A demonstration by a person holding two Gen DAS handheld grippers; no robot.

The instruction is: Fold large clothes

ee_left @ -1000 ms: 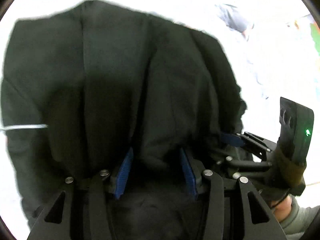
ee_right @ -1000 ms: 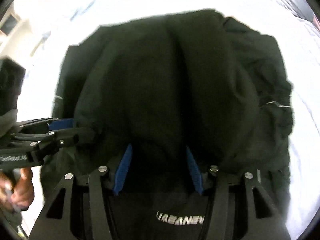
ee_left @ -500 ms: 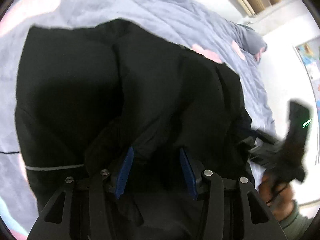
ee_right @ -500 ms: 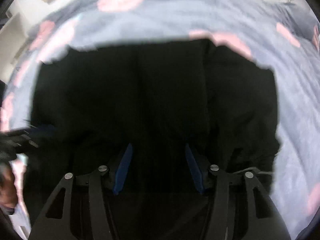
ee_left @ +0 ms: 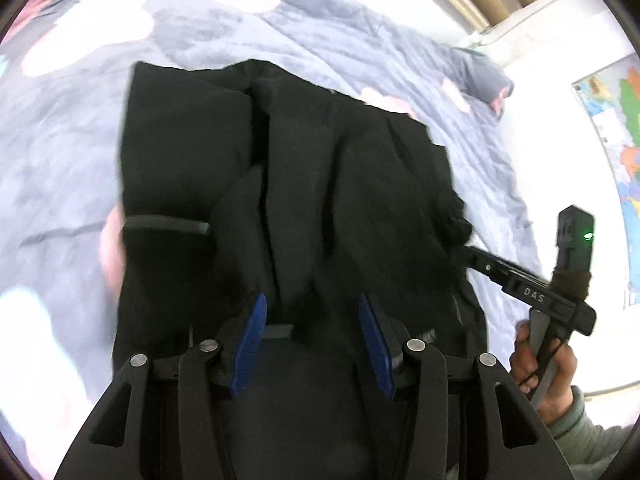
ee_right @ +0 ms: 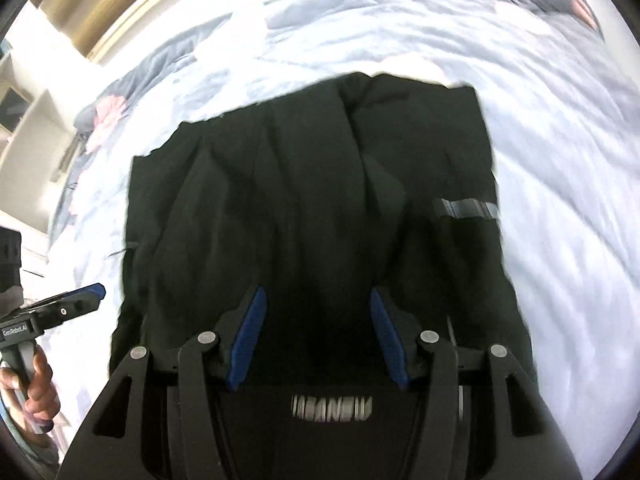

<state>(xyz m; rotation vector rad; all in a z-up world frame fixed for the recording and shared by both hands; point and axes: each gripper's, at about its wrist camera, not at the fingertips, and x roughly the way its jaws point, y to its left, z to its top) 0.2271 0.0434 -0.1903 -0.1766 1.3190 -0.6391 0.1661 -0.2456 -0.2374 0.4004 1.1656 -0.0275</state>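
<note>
**Black cloth gathered in both tongs above the bed**

Black and heavy, the garment (ee_left: 320, 184) hangs in folds from two sets of tongs, with a grey bedspread (ee_left: 200, 32) patterned in pale pink blotches spread beneath and behind it. In the left wrist view, the left tongs (ee_left: 312, 332) have a thick bunch of the fabric pinched between their blue pads (ee_left: 250, 344), the cloth filling the gap from one pad to the other and draping away below. A narrow grey strip (ee_left: 166, 226) crosses the garment near its left edge.

The right tongs (ee_right: 316, 332) likewise grip a wad of the same garment, blue pads pressed against it on both sides; white lettering (ee_right: 332, 406) shows on the fabric just under them, too blurred to read. A similar grey strip (ee_right: 466, 209) sits towards the garment's right edge in this view.

Each camera catches the other tool off to the side: the right one, held by a hand (ee_left: 544, 376) in a grey-green cuff, reaches into the garment's edge, with a green light on its body. A colourful map (ee_left: 616, 128) hangs on the white wall beyond.
</note>
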